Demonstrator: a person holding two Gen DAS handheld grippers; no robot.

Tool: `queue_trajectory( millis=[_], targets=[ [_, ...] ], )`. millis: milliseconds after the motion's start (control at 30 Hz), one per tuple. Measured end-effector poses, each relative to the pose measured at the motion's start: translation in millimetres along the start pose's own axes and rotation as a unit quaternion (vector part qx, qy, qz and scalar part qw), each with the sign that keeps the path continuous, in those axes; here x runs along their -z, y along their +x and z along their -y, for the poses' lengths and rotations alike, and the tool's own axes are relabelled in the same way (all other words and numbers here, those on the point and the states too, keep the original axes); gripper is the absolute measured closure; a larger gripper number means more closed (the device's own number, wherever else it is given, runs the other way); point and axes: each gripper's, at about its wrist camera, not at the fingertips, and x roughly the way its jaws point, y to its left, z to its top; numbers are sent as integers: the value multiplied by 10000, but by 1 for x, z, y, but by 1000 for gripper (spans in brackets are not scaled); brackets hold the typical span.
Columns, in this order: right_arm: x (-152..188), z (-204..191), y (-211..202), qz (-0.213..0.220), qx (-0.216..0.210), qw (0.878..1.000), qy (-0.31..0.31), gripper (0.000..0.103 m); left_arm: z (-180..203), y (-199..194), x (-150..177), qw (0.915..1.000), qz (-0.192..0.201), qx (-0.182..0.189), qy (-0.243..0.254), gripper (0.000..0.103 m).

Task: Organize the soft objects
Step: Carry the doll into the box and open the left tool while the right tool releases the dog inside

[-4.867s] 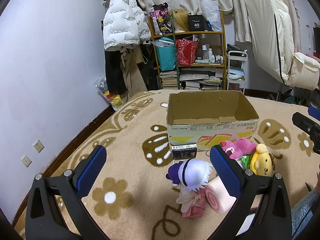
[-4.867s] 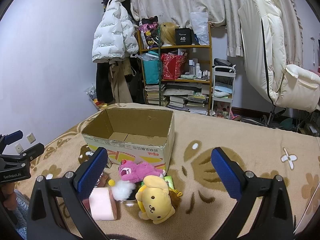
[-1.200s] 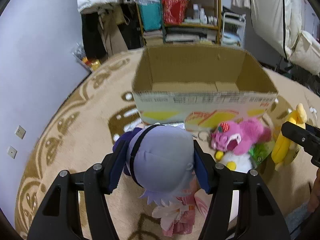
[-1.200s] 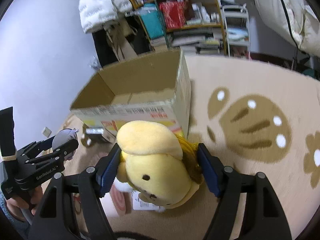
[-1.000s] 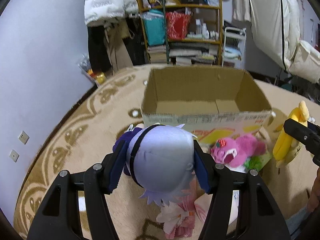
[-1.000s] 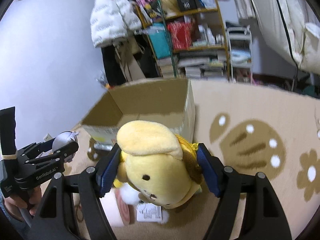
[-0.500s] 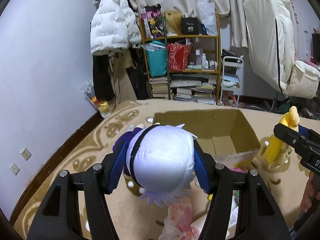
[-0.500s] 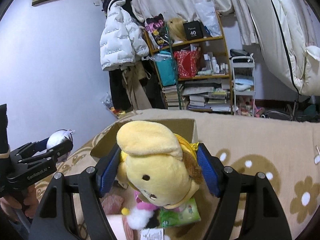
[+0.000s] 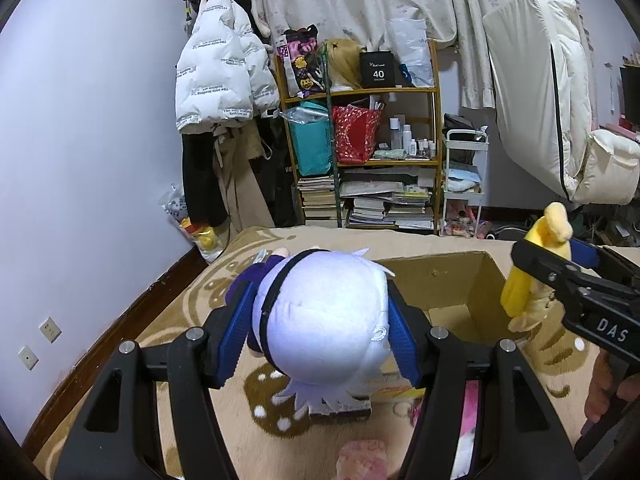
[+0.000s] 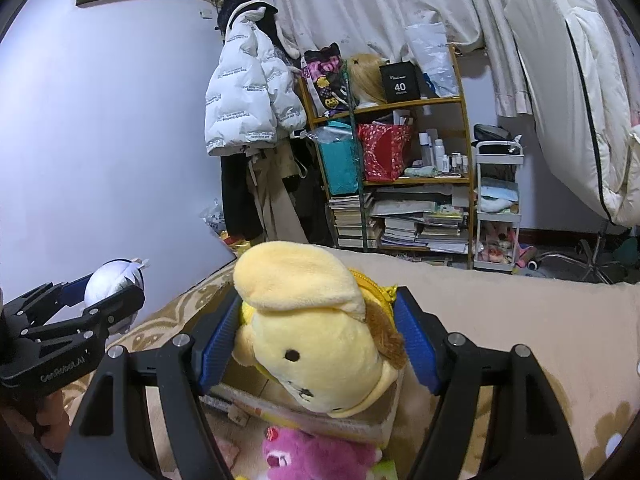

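My left gripper (image 9: 320, 332) is shut on a white-haired plush doll (image 9: 324, 320) with a purple body, held up in front of the open cardboard box (image 9: 452, 280). My right gripper (image 10: 318, 344) is shut on a yellow plush dog (image 10: 308, 332), lifted above the box's near corner (image 10: 320, 416). In the left wrist view the right gripper (image 9: 536, 268) shows at the right edge with the yellow plush (image 9: 532, 264). The right wrist view has the left gripper (image 10: 108, 284) and the doll's white head (image 10: 114, 276) at far left. A pink plush (image 10: 316, 456) lies on the carpet below.
A beige patterned carpet (image 9: 224, 284) covers the floor. At the back wall stand a cluttered wooden shelf (image 9: 372, 152), a small white cart (image 9: 464, 184), hanging coats (image 9: 224, 80) and a white padded chair (image 9: 560, 120). A pink roll toy (image 9: 360, 456) lies on the carpet below the doll.
Both grippers have risen and tilted up with their plush toys. The box and the toys on the carpet have dropped lower in both views, and more of the back wall shows.
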Motion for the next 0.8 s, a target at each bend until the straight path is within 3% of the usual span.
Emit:
queue_trajectory(
  millis=[800],
  targets=[
    [16,18,37,-85,-337,9991,232,25,15,50,11,9988,-283,397,24,41]
  ],
)
